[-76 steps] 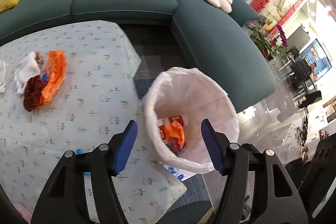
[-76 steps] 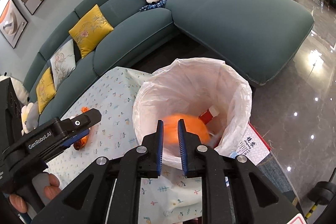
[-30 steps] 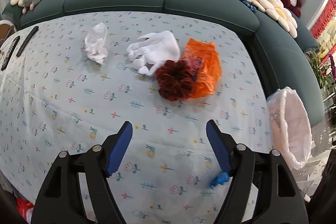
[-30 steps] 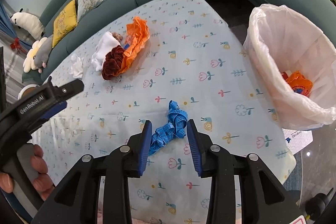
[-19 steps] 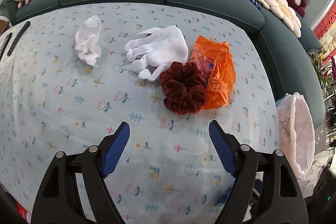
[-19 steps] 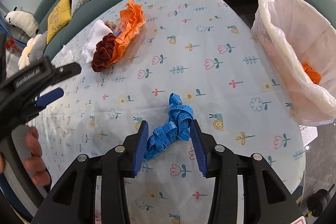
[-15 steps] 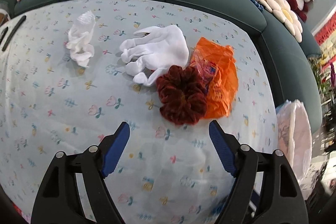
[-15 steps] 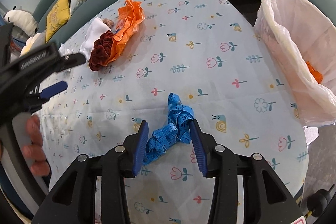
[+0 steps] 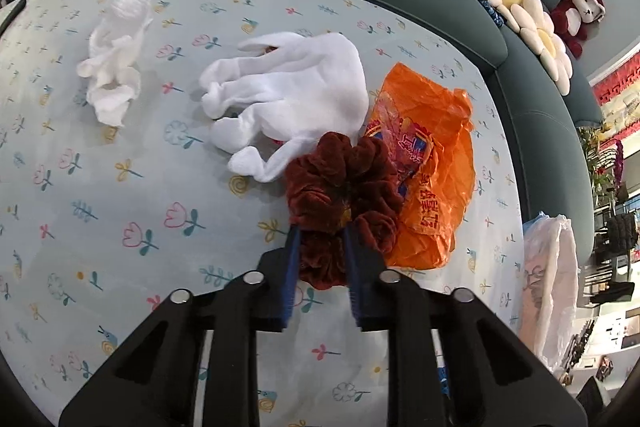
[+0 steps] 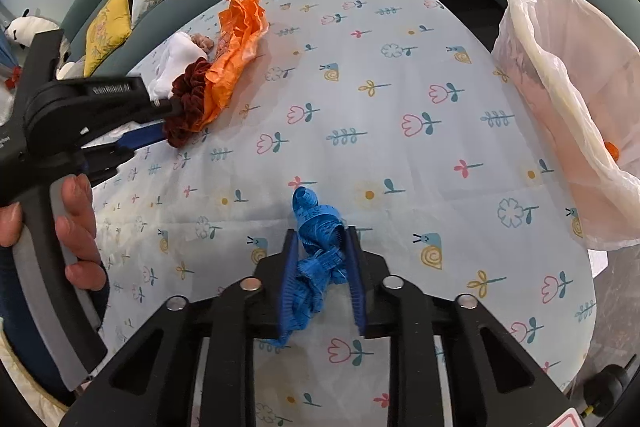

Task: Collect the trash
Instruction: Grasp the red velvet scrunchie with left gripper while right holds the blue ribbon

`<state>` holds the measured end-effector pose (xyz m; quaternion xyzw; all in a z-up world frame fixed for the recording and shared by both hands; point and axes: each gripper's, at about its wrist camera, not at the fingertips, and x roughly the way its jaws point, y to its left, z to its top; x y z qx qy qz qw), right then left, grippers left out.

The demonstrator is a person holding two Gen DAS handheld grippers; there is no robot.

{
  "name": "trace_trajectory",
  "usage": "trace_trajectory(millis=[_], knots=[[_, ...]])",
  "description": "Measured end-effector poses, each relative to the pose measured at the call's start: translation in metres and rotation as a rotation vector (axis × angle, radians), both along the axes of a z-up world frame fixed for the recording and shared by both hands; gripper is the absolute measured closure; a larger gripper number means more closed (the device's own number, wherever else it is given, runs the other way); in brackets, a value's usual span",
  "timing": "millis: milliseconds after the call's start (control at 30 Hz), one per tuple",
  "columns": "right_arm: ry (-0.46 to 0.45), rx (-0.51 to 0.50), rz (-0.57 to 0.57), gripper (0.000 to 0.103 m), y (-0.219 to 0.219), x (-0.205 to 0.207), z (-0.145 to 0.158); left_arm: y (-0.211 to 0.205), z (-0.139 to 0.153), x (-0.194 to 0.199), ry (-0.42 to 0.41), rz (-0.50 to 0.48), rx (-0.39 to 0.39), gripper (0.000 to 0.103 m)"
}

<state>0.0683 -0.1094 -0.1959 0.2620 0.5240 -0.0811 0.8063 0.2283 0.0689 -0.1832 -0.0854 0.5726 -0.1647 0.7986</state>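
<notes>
Pinching maroon scrunchie (image 9: 344, 195) in left gripper (image 9: 320, 239), blue measuring tape (image 10: 318, 247) in right gripper (image 10: 322, 239) (loose coils): lift slowly.

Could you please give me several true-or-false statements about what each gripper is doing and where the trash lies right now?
1. The left gripper is closed on the dark red scrunchie. True.
2. The right gripper holds the orange plastic bag. False: its fingers grip the blue measuring tape.
3. The white glove lies inside the bin. False: it rests on the flowered tablecloth, touching the scrunchie.
4. The lined trash bin stands beside the table, on the right gripper's right. True.
5. A crumpled white tissue lies apart from the glove. True.
</notes>
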Motion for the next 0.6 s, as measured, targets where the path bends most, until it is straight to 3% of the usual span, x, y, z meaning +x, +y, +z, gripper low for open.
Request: trace_trajectory(millis=[67,100,133,600], knots=[[-0.013,-0.003,0.001,0.085,0.002,0.000,0.005,0.001,0.003,-0.005,-0.007,-0.001,-0.005,0.092],[-0.025,-0.006,0.000,0.085,0.003,0.000,0.010,0.002,0.006,-0.008,-0.011,-0.003,-0.007,0.101],[-0.038,-0.005,0.000,0.085,0.004,0.000,0.015,0.003,0.009,-0.011,-0.015,-0.007,-0.008,0.103],[-0.194,-0.004,-0.010,0.086,-0.004,-0.012,0.091,0.000,0.077,-0.069,-0.118,-0.044,-0.023,0.103]])
